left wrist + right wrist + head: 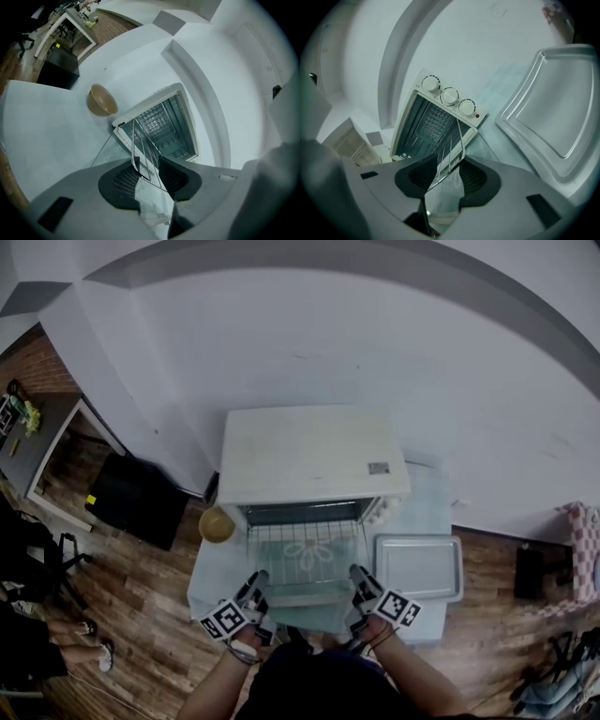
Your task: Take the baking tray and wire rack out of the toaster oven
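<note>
Two grippers at the front edge of the table [427, 495], both pointed at the open toaster oven [314, 454]; oven sits toward the table's back edge, glass door [485, 151] folded down toward the person.

Wire rack [307, 559] drawn partway out; its rear is at the oven mouth, its front rim lies out over the lowered door.

L gripper [149, 164]: jaws apart, front-left corner of the rack rim between the pads; rim runs close by the left pad, can't tell if it touches; gap shows on the other side, no clamp.

R gripper [449, 171]: jaws apart, front-right corner of the rack between the pads, gap either side of the wire; not gripped.

Baking tray [419, 566] already out of the oven; lies flat, empty, at the table's right edge just beside the door, near the front-right corner.

Tan bowl [101, 101] on the table at the oven's left side, touching or nearly touching the oven's front-left corner.

Three knobs [450, 96] in a row on the oven's right-hand panel, red lamp next to them.
</note>
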### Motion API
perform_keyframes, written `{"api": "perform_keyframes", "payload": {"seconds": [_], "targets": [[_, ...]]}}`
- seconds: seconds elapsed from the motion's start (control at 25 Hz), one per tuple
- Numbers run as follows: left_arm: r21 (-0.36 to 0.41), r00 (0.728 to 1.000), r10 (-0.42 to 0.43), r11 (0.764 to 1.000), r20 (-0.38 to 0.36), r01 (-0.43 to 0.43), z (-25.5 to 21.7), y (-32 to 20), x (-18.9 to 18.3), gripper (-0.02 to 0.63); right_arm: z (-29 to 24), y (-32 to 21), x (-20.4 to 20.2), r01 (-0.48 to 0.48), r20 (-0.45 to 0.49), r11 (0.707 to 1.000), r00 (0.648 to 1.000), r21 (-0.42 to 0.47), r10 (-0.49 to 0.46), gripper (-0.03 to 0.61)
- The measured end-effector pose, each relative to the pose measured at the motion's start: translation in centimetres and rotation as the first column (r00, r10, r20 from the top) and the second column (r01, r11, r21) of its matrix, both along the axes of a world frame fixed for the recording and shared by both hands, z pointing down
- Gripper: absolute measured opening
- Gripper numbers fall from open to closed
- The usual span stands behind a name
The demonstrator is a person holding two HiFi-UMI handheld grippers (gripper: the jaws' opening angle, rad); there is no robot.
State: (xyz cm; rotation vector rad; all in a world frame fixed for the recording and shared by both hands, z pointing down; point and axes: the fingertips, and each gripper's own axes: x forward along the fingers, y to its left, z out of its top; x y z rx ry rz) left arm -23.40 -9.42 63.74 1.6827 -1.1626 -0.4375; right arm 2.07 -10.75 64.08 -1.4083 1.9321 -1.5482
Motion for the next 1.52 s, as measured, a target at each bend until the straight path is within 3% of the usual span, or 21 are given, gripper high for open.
{"api": "perform_keyframes", "payload": {"seconds": [0.12, 0.16, 0.24, 0.44, 0.8, 1.0, 1.52], "targets": [[-0.009, 0.999, 0.037, 0.999, 0.03, -0.037, 0.4, -0.1, 0.1, 0.124, 0.2, -1.0, 1.3, 0.043, -0.108, 0.999, 0.993, 0.02, -0.041, 0.145], [-0.018, 0.997, 0.056, 0.998, 0.055, -0.055, 0.6, -0.2, 0.1, 0.124, 0.3, -1.1, 1.3, 0.07, -0.16, 0.997, 0.985, 0.015, -0.067, 0.107], [-0.046, 0.989, 0.095, 0.995, 0.114, -0.09, 0.9, -0.3, 0.1, 0.101, 0.3, -1.0, 1.3, 0.099, -0.215, 0.995, 0.972, 0.008, -0.095, 0.1], [-0.063, 0.981, 0.112, 0.993, 0.159, -0.103, 0.9, 0.4, 0.0, 0.084, 0.4, 0.1, 1.1, 0.107, -0.225, 0.994, 0.969, 0.005, -0.103, 0.095], [-0.014, 0.981, 0.091, 0.996, 0.171, -0.09, -0.4, 4.5, 0.7, 0.075, 0.1, 3.4, 1.6, 0.155, -0.204, 0.988, 0.967, 0.009, -0.15, 0.098], [0.011, 0.973, 0.101, 0.994, 0.21, -0.106, -1.4, 6.6, 1.8, 0.075, -0.8, 5.2, 2.7, 0.183, -0.245, 0.983, 0.955, 0.03, -0.17, 0.101], [0.013, 0.972, 0.155, 0.987, 0.176, -0.159, -2.0, 8.8, 10.8, 0.071, -1.7, 8.7, 11.9, 0.112, -0.251, 0.992, 0.964, 0.065, -0.092, 0.1]]}}
